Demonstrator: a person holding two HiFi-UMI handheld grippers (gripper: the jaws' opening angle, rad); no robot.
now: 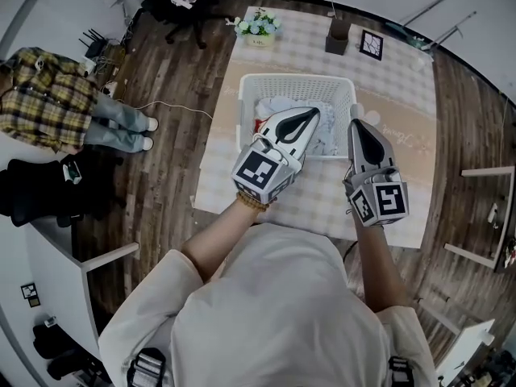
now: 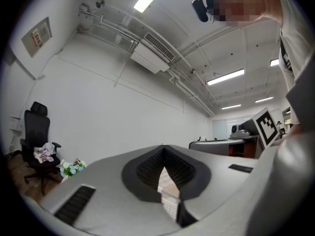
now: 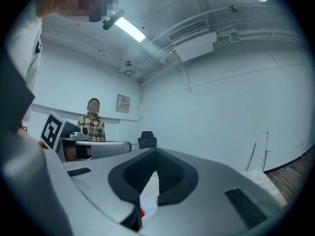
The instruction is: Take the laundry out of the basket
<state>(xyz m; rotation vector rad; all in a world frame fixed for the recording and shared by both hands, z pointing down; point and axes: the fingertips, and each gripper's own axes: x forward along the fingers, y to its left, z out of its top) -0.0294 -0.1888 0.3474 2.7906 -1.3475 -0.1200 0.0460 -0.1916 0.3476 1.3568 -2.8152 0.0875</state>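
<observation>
Hovering at the basket [image 1: 297, 82] in the head view, left tongs [image 1: 313, 115] and right tongs [image 1: 355, 126] carry nothing; the laundry [image 1: 272, 104] lies beneath the left tongs. Left gripper view: tongs pressed together, empty. Right gripper view: likewise. Unloading seems not begun.
</observation>
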